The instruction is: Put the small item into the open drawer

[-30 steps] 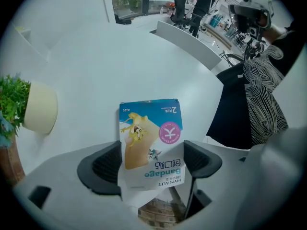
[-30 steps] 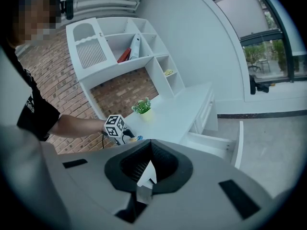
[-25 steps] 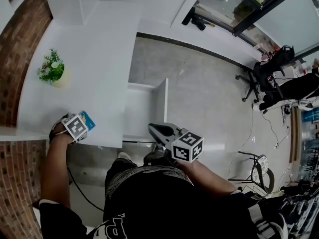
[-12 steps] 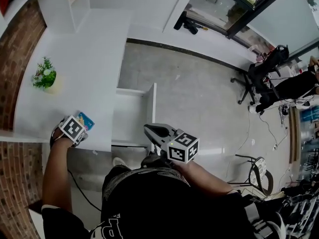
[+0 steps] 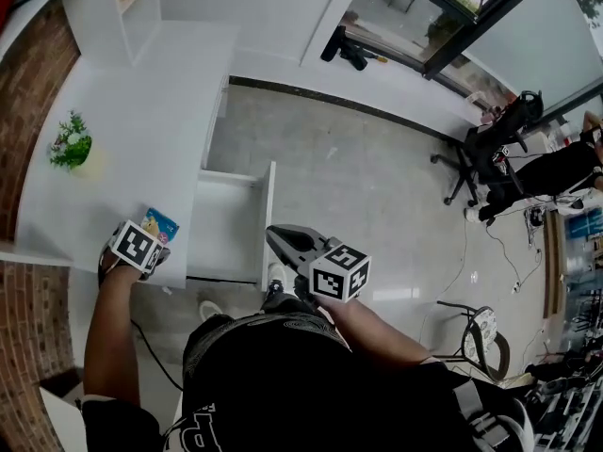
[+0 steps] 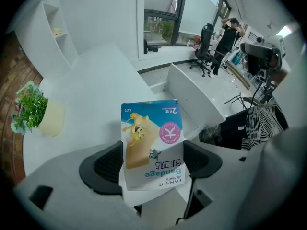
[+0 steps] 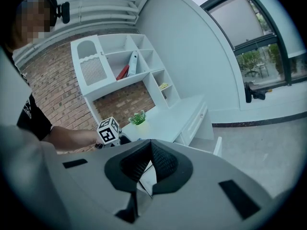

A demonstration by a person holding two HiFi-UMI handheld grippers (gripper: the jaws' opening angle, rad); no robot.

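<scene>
The small item is a blue and white bandage box with a cartoon picture. My left gripper is shut on its lower part, and the box stands up between the black pads. In the head view this gripper hovers over the white desk's near right corner, with the box pointing towards the open drawer. The drawer is pulled out to the right of the desk, and its white front panel shows beyond the box. My right gripper is shut and holds nothing, just in front of the drawer's front panel.
A small potted plant stands on the white desk at the left. White shelving rises behind the desk against a brick wall. Grey floor lies right of the drawer, with office chairs further off.
My left gripper, with the box in it, has moved right along the desk's front, closer to the drawer side. The right gripper stays near the drawer front.
</scene>
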